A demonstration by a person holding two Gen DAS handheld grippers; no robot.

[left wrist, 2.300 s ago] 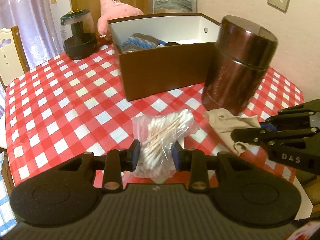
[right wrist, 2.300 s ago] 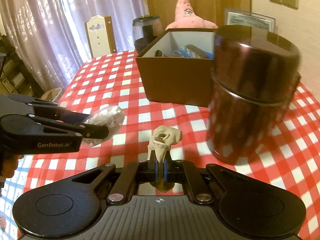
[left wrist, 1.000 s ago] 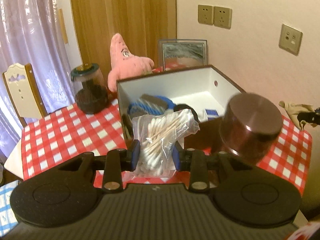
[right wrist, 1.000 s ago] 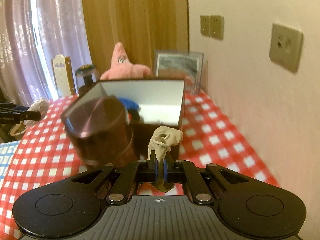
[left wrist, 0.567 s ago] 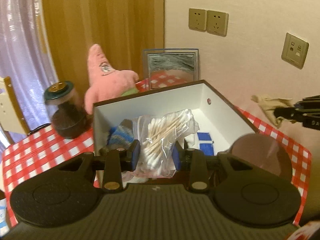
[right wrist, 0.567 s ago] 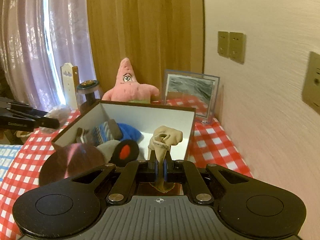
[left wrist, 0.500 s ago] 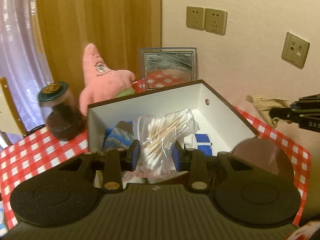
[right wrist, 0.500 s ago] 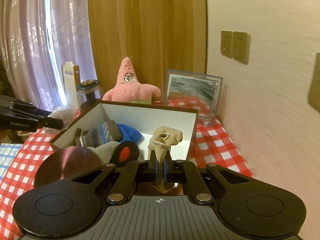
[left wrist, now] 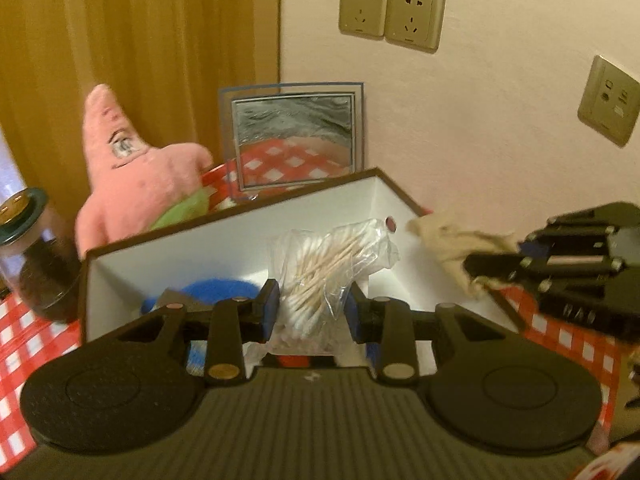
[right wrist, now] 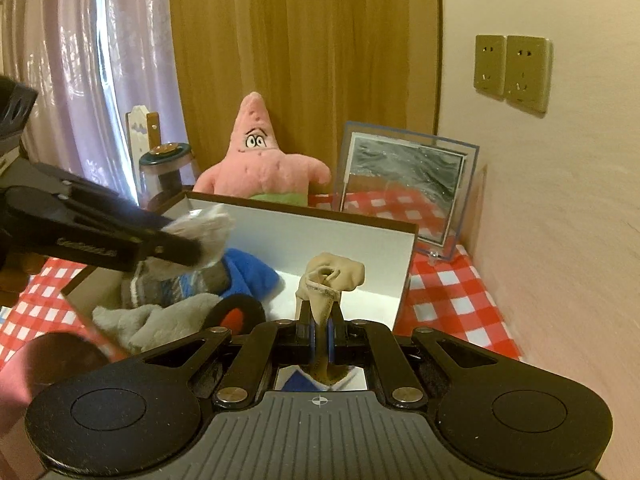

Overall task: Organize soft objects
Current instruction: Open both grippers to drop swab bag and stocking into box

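Red-checked table (right wrist: 448, 292), brown box (right wrist: 304, 236), plush starfish (right wrist: 260, 168), mirror (right wrist: 404, 188), jar (left wrist: 32, 256)

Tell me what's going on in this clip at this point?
A person holds a gripper in each hand over an open brown box with a white interior on a red checked tablecloth. The left gripper is shut on a clear bag of cotton swabs; the right gripper is shut on a crumpled beige cloth. Both items hang above the box, not yet released. Inside already lie a blue soft item and a grey plush piece.
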